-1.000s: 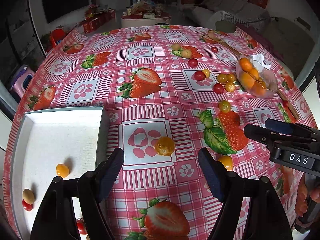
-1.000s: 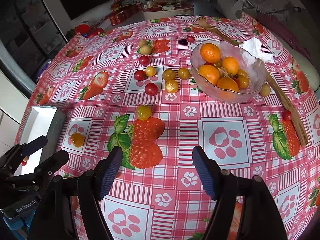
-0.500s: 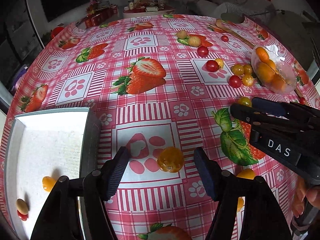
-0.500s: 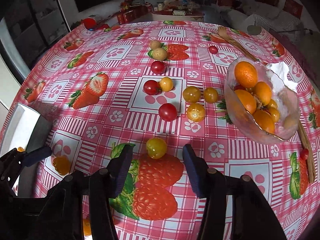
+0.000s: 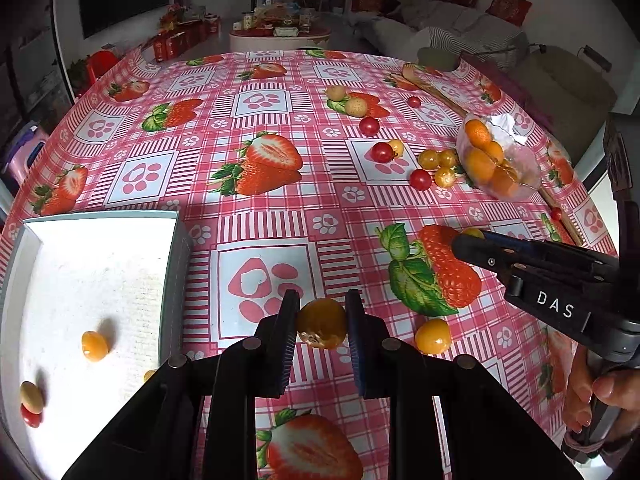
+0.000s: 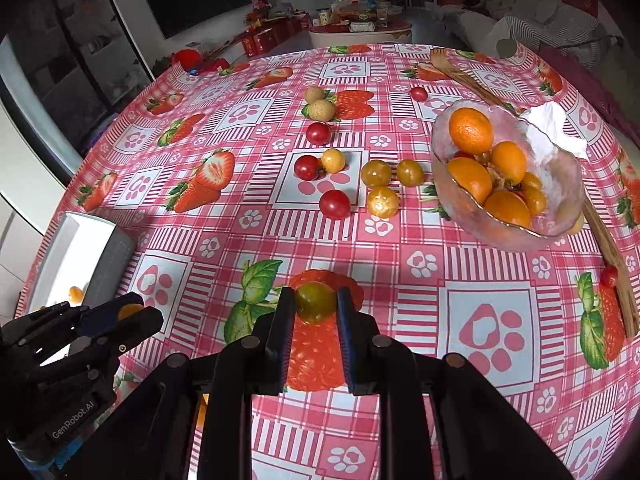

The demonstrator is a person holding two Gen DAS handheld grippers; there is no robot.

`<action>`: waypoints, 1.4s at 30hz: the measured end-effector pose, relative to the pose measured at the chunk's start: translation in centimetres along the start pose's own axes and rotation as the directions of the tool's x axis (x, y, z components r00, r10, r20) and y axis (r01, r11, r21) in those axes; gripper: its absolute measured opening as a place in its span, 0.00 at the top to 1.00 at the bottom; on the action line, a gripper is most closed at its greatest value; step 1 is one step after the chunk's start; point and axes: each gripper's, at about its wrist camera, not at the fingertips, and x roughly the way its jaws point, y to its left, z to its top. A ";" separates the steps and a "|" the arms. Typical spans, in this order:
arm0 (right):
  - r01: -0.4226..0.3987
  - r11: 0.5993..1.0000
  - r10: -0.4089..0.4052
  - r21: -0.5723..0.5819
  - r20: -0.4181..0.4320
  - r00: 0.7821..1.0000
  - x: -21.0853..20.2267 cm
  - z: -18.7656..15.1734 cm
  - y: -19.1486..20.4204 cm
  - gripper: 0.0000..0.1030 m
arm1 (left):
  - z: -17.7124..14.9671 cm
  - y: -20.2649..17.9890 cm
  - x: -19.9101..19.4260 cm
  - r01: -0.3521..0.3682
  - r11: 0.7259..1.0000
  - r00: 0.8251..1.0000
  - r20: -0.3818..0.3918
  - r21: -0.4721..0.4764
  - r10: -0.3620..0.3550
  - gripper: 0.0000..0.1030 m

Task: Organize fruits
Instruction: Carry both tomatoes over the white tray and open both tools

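Observation:
My left gripper (image 5: 322, 314) is shut on an orange-yellow tomato (image 5: 322, 326) just right of the white tray (image 5: 24, 236), low over the tablecloth. The tray holds an orange fruit (image 5: 94, 345), a tan one (image 5: 32, 397) and a red one (image 5: 30, 420). My right gripper (image 6: 314, 304) is shut on a yellow-green tomato (image 6: 316, 300) over the printed strawberry. The right gripper also shows in the left wrist view (image 5: 472, 246). Another orange tomato (image 5: 433, 336) lies loose beside my left gripper.
A glass bowl (image 6: 568, 176) of oranges stands at the right with a white tissue (image 6: 554, 126) behind it. Several red and yellow tomatoes (image 6: 335, 204) lie mid-table. A wooden spoon (image 6: 612, 248) lies along the right edge. Two tan fruits (image 6: 322, 110) sit farther back.
Both grippers moved forward and closed: the left one on the orange-yellow tomato beside the tray, the right one on the yellow-green tomato.

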 end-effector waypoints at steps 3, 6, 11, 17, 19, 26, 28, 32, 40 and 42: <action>-0.028 0.999 0.028 0.018 -0.009 1.000 -1.1 -0.7 -0.1 0.78 | -0.3 0.0 -1.8 0.017 1.000 1.000 0.022 0.011 -0.017 0.76; -0.050 0.998 0.050 0.025 -0.013 0.999 -2.2 -1.1 0.1 0.78 | -0.9 0.3 -3.7 0.025 0.999 0.999 0.038 0.032 -0.026 0.76; -0.066 0.998 0.066 -0.009 -0.007 0.998 -4.1 -1.1 1.7 0.78 | -2.2 2.2 -7.0 0.002 0.999 0.997 0.075 0.043 -0.005 0.76; -0.098 0.993 0.098 -0.062 -0.004 0.995 -5.5 -0.7 5.3 0.78 | -3.4 6.7 -10.0 -0.060 0.998 0.993 0.103 0.002 0.060 0.76; -0.111 0.990 0.111 -0.085 -0.006 0.994 -5.7 -0.5 6.9 0.78 | -3.8 8.3 -10.7 -0.078 0.997 0.991 0.109 -0.020 0.080 0.76; -0.158 0.970 0.156 -0.186 -0.027 0.987 -5.4 0.7 13.3 0.78 | -4.1 13.9 -11.4 -0.145 0.985 0.981 0.117 -0.087 0.155 0.76; -0.176 0.963 0.171 -0.203 -0.042 0.984 -4.7 1.1 15.0 0.78 | -3.8 15.3 -10.8 -0.150 0.982 0.981 0.106 -0.114 0.162 0.76; -0.201 0.953 0.187 -0.228 -0.081 0.979 -2.6 1.8 18.2 0.78 | -3.4 17.3 -8.8 -0.175 0.974 0.979 0.080 -0.145 0.187 0.76; -0.194 0.952 0.162 -0.236 -0.148 0.976 2.4 2.5 21.3 0.78 | -2.7 19.1 -4.7 -0.179 0.968 0.984 -0.006 -0.174 0.181 0.76; -0.188 0.953 0.153 -0.236 -0.161 0.975 3.4 2.6 21.6 0.78 | -2.6 19.2 -4.0 -0.185 0.968 0.983 -0.023 -0.172 0.183 0.76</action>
